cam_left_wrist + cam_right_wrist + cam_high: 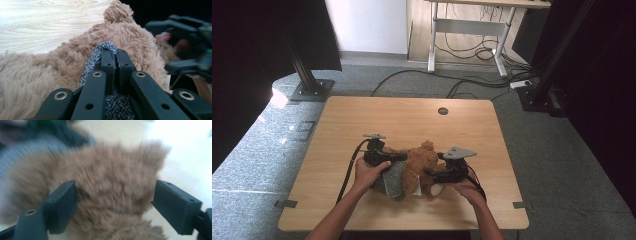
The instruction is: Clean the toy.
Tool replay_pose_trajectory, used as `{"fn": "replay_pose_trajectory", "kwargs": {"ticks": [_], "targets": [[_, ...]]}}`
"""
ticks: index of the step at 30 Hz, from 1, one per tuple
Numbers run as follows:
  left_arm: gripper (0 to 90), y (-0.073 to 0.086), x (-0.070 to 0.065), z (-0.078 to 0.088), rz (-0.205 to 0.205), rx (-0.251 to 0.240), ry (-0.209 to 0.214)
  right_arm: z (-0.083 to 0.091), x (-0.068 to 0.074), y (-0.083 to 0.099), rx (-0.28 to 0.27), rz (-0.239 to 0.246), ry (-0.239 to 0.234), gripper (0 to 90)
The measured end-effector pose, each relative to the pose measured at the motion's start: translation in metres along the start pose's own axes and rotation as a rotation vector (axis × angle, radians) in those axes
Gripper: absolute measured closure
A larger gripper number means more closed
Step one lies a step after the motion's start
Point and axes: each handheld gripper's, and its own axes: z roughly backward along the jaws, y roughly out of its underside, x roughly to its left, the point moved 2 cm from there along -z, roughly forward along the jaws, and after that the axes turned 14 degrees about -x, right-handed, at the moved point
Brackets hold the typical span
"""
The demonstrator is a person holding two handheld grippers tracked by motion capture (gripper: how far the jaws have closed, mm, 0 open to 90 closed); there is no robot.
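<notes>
A fluffy brown teddy bear (419,162) lies near the middle of the light wooden bench (412,120), a bit toward the person's side. The bear has a grey speckled knitted cloth (394,180) on it, like a little sweater, on the side by the person's left hand (369,172).

The left tongs (399,156) reach in from the left side of the bear. In the left gripper view, the left tongs (116,58) are squeezed tight together, and a fold of the grey speckled cloth (105,47) is pinched between the two black jaws. The cloth sticks out a little above the tips. The bear's brown fur (62,62) is all around it, and one round ear (117,11) pokes up at the top.

The right tongs (428,173) come in from the right side of the bear, held by the person's right hand (467,190). In the right gripper view, the right tongs (115,195) are wide open. A furry brown part of the bear (112,182) sits between the two jaws. The left jaw is right against the fur, and the other jaw stands a little apart from it. They are not squeezing the bear. This picture is blurry, so I cannot tell which part of the bear it is.

A small round hole (442,111) is in the far part of the bench, well apart from the bear.
</notes>
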Motion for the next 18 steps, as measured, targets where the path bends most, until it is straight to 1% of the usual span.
{"fn": "replay_pose_trajectory", "kwargs": {"ticks": [1,2,3,4,6,8,10,11,13,16,18], "targets": [[85.8,0.001,0.0,0.001,-0.001,-0.001,0.006,-0.003,-0.001,0.005,0.027,-0.017,-0.01,16.1],[85.8,0.002,-0.001,0.002,-0.004,-0.002,0.007,-0.006,-0.002,0.009,0.039,-0.053,-0.031,15.9],[85.8,0.004,-0.001,0.004,-0.011,-0.005,0.009,-0.008,-0.003,0.012,0.042,-0.08,-0.04,14.7],[85.8,0.005,-0.002,0.005,-0.014,-0.006,0.008,-0.011,-0.003,0.017,0.045,-0.121,-0.063,16.2],[85.8,0.008,-0.003,0.007,-0.032,-0.013,0.006,-0.012,-0.001,0.022,0.043,-0.145,-0.095,22.0],[85.8,0.012,-0.005,0.01,-0.046,-0.027,0.01,-0.011,0.002,0.025,0.032,-0.145,-0.114,28.5],[85.8,0.017,-0.007,0.012,-0.073,-0.049,0.017,-0.008,0.006,0.028,0.023,-0.107,-0.129,37.1],[85.8,0.02,-0.008,0.013,-0.082,-0.061,0.018,-0.007,0.007,0.029,0.017,-0.095,-0.132,40.9],[85.8,0.024,-0.009,0.015,-0.087,-0.075,0.026,-0.005,0.009,0.032,0.005,-0.079,-0.135,46.5],[85.8,0.028,-0.011,0.014,-0.097,-0.098,0.028,-0.002,0.012,0.037,-0.019,-0.052,-0.118,50.4],[85.9,0.03,-0.012,0.011,-0.112,-0.11,0.021,-0.001,0.012,0.038,-0.024,-0.024,-0.09,52.4]]}}
